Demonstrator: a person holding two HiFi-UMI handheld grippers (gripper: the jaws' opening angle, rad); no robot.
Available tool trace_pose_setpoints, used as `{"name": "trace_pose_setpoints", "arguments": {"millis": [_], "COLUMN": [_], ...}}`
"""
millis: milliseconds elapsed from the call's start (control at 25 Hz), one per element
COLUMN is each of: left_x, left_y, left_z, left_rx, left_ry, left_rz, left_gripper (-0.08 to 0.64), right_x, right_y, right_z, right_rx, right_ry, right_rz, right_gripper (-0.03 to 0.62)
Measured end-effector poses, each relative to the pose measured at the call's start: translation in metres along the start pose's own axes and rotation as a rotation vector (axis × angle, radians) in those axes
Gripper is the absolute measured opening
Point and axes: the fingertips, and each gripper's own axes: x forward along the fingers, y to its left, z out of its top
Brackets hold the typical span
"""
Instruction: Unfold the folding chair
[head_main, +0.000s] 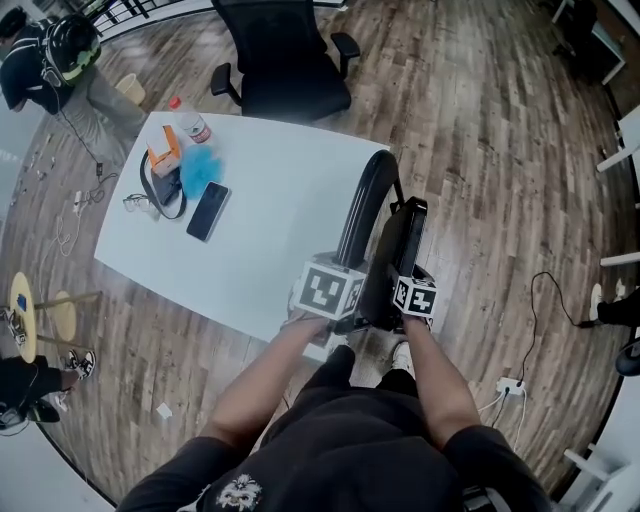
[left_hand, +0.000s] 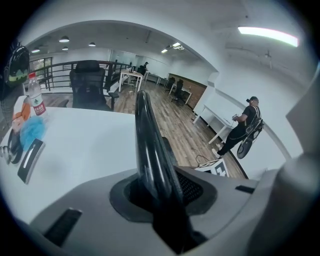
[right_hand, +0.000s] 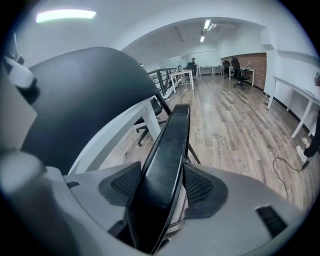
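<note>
A black folding chair (head_main: 398, 245), still folded flat, stands upright on the wood-plank floor (head_main: 480, 150), against the near edge of a white rectangular table (head_main: 290, 230). The left gripper (left_hand: 162, 192) is clamped on its curved glossy backrest (left_hand: 147, 145). The right gripper (right_hand: 162, 187) is clamped on its flat matte seat panel (right_hand: 170, 150).

1. My head camera looks steeply down onto the tabletop (head_main: 290, 200).
2. Left gripper view hugs the folding chair (left_hand: 150, 145), facing across that tabletop.
3. Right gripper view, equally close, faces down the room.
</note>
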Motion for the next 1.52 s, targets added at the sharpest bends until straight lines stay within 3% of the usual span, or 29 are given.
{"name": "trace_pose_setpoints", "arguments": {"millis": [480,960,1080,1240,1520], "left_x": [0.045,0.111,0.130,0.157,0.208], "left_y": [-0.027,-0.080,-0.086,-0.098,-0.120], "left_z": [-0.006,-0.027,-0.035,-0.040,-0.055], "left_rx": [-0.082,-0.033,-0.037,-0.022,-0.024], "left_ry": [0.005,0.036,0.038,0.023,0.011], "left_rz": [0.095,0.177,0.166,0.174,0.165], "left_gripper": [0.078,0.100,0.103,0.104,0.104], "right_x": [-0.035,-0.036,-0.026,-0.002,0.035], "right_y": [-0.159,-0.326,-0.365,-0.421,-0.499], "right_z": [-0.039,-0.112,-0.134,-0.174,-0.222], "right_rx": [0.219,0.334,0.357,0.355,0.426], "right_ry": [-0.015,0.038,0.054,0.102,0.105], "right_rz": [0.197,0.331,0.349,0.310,0.352], "right_gripper": [0.265,0.265,0.265,0.298,0.304]}}
